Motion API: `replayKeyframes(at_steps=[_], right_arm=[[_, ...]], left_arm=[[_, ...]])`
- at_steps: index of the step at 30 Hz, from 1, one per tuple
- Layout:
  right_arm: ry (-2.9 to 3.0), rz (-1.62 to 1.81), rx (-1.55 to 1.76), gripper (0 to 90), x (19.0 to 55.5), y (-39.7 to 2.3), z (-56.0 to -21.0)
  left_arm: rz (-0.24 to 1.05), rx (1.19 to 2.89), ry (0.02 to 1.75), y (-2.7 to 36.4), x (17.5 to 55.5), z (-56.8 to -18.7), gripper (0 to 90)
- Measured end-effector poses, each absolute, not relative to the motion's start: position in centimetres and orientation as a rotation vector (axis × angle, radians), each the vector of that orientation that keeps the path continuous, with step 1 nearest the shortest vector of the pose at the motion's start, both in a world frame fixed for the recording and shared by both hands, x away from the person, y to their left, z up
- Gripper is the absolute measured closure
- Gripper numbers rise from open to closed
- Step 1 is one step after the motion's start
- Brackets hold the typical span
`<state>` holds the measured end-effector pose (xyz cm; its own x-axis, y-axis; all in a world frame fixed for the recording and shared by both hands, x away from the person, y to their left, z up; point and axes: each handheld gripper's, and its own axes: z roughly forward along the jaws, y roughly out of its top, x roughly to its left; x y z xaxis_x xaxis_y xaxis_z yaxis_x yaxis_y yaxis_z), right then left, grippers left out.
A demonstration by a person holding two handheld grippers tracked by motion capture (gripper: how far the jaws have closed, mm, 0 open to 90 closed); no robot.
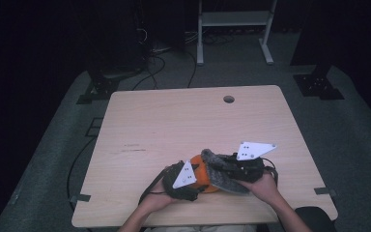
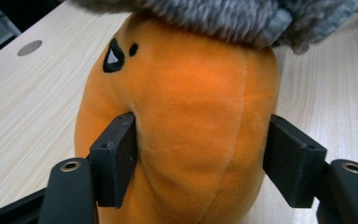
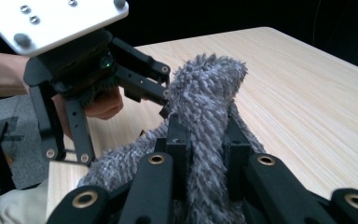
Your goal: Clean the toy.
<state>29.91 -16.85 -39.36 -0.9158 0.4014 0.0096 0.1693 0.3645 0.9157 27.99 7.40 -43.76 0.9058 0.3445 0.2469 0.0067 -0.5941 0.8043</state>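
Note:
An orange plush toy (image 1: 199, 169) with black face marks (image 2: 115, 55) lies near the table's front edge. My left gripper (image 1: 195, 180) holds it from the left; in the left gripper view its two black pads (image 2: 116, 158) press the toy's (image 2: 191, 102) sides. A grey furry cloth (image 1: 222, 173) drapes over the toy's top (image 2: 223, 16). My right gripper (image 1: 222, 164) comes in from the right, and its jaws (image 3: 205, 144) are shut on a raised fold of that fur (image 3: 207, 88). The left gripper (image 3: 164, 93) sits just behind the fold, with a hand holding it.
The wooden table (image 1: 183, 121) has a round cable hole (image 1: 228, 99) at the back. Beyond it stand a white frame (image 1: 234, 29) and black stand bases (image 1: 101, 87) on grey carpet, with cables on the floor.

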Motion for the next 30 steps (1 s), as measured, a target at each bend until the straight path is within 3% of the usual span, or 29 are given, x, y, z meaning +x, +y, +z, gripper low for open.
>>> replayKeyframes(at_steps=[10,17,24,30], right_arm=[[2.383,1.503,0.762,77.3,32.7,-19.9,-41.2],[2.387,1.674,0.598,77.2,31.1,-18.1,-39.9],[2.408,1.605,0.807,77.2,32.9,-19.7,-42.1],[2.358,1.781,0.641,77.0,31.5,-18.3,-40.5]], left_arm=[[0.407,2.108,0.305,9.0,28.8,-43.6,39.4],[0.309,2.054,0.402,10.1,29.8,-43.1,41.0],[0.253,2.004,0.443,11.5,30.2,-42.8,41.7],[0.209,1.981,0.467,11.5,30.4,-42.5,41.7]])
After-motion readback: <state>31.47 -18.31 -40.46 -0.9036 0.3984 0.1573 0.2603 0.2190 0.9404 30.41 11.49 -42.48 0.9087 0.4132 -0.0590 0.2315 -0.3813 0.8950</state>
